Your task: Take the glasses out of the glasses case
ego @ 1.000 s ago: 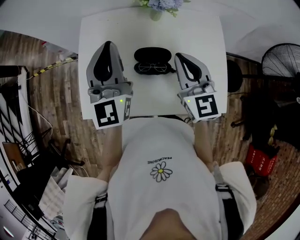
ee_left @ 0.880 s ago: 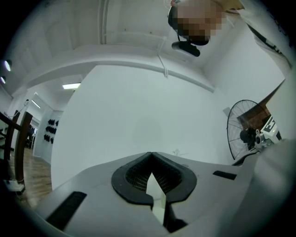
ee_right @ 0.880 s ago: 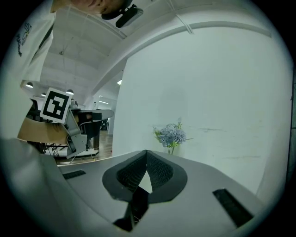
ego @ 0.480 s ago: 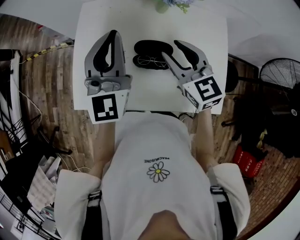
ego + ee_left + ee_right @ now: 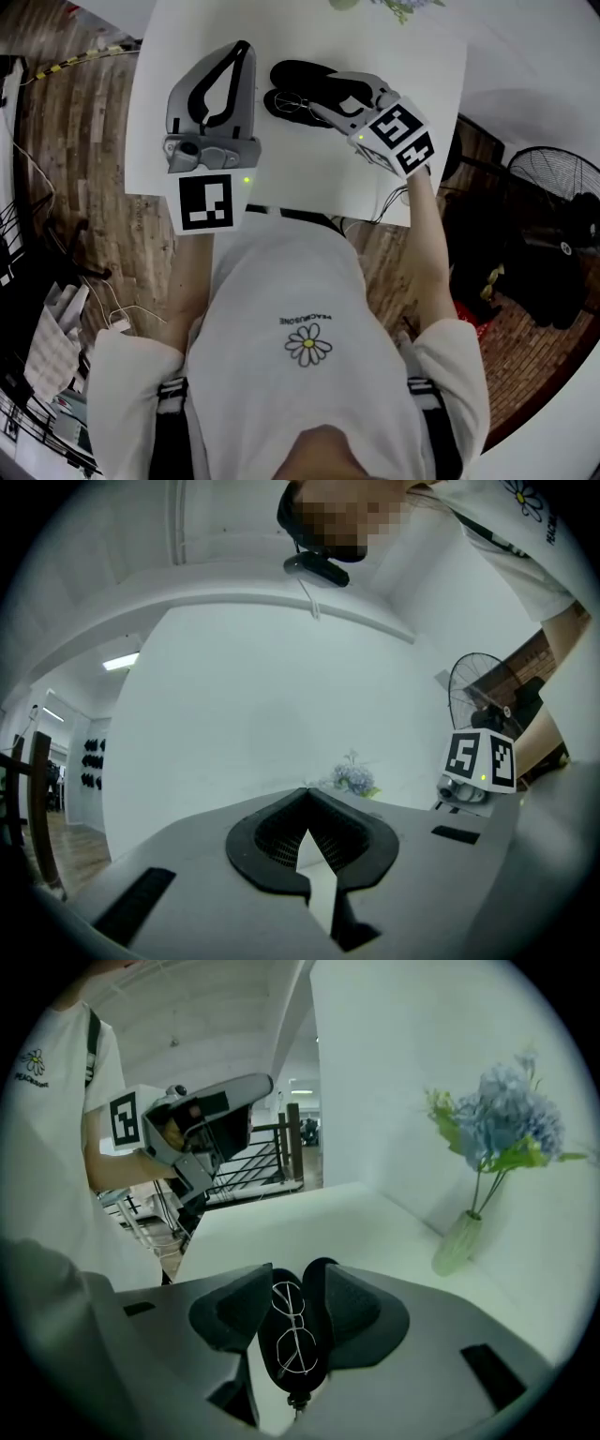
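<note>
A black glasses case (image 5: 302, 75) lies open at the far middle of the white table (image 5: 281, 178), with thin wire-framed glasses (image 5: 287, 99) inside it. My right gripper (image 5: 323, 97) tilts down over the case from the right. Its jaws have just been opening and now stand open, apart from the case. In the right gripper view the glasses (image 5: 292, 1330) and case (image 5: 321, 1277) show in the gap of the right gripper (image 5: 289, 1288). My left gripper (image 5: 241, 52) hovers left of the case, shut and empty; the left gripper (image 5: 305, 794) looks at the wall.
A pale vase of blue flowers (image 5: 459, 1241) stands at the table's far edge beyond the case. A floor fan (image 5: 553, 187) stands right of the table. Wooden floor surrounds the table, with cables and clutter at the left.
The right gripper swung down and leftward from beside the case to over it, and its jaws went from shut to open. The left gripper sank slightly.
</note>
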A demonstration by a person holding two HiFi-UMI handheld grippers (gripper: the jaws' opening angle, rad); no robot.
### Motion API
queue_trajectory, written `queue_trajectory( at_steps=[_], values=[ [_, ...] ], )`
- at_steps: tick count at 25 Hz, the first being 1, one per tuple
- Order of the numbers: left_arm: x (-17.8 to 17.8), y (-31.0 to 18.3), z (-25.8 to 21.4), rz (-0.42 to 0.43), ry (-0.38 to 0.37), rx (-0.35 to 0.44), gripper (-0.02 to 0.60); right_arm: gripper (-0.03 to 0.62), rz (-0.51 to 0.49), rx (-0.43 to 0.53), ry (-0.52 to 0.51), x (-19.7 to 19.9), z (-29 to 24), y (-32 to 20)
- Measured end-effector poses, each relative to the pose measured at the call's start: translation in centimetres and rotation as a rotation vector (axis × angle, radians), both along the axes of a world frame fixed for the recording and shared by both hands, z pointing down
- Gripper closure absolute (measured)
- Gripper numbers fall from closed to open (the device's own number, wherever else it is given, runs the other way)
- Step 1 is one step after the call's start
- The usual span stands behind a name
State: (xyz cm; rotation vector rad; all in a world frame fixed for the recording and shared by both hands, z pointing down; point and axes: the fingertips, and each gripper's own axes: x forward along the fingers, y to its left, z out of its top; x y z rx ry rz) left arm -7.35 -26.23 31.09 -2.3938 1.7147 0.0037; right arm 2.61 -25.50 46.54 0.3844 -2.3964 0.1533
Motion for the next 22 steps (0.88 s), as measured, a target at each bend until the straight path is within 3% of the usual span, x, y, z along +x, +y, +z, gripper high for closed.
queue_trajectory(
  at_steps=[10, 22],
  values=[
    [-1.4, -0.4, 3.3, 0.01, -0.102, -0.095, 0.566, 0.428, -0.141, -0.185, 0.237, -0.4, 8.4, 0.6],
    [-2.9, -0.7, 5.8, -0.008, -0.105, -0.147, 0.566, 0.432, -0.259, -0.299, 0.403, -0.2, 12.1, 1.1]
  ],
)
